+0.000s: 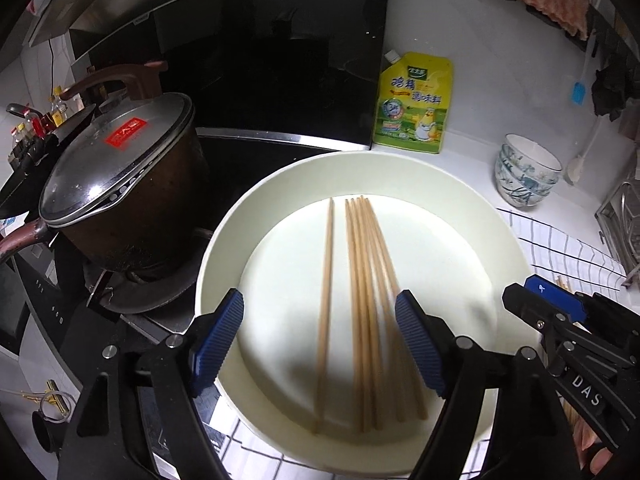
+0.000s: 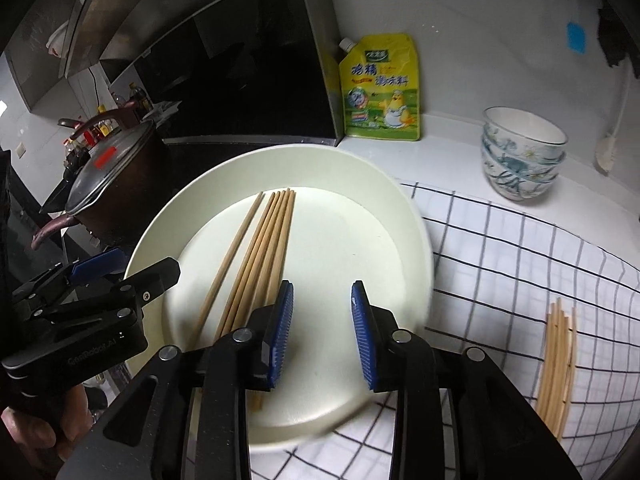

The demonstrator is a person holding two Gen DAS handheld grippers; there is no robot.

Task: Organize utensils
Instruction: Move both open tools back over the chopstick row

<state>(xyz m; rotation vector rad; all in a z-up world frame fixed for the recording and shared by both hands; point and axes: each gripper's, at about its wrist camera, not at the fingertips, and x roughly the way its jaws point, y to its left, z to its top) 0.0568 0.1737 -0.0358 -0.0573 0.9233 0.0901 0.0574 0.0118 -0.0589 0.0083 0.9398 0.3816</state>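
Lying side by side in the white plate (image 1: 496, 216), the chopsticks (image 1: 362, 300) are touching neither gripper. Left gripper (image 1: 320, 344) and right gripper (image 2: 322, 336) are hovering, jaws apart and empty.

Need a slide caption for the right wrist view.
Right gripper open over the plate beside the chopsticks lying on it; more chopsticks on the checked cloth.

A white counter (image 2: 452, 128) carries a checked cloth (image 2: 500, 248) with a cream plate (image 2: 360, 240) partly on it and loose chopsticks (image 2: 558, 364) lying on it to the right, while a yellow seasoning pouch (image 2: 382, 88) and stacked bowls (image 2: 520, 152) stand behind
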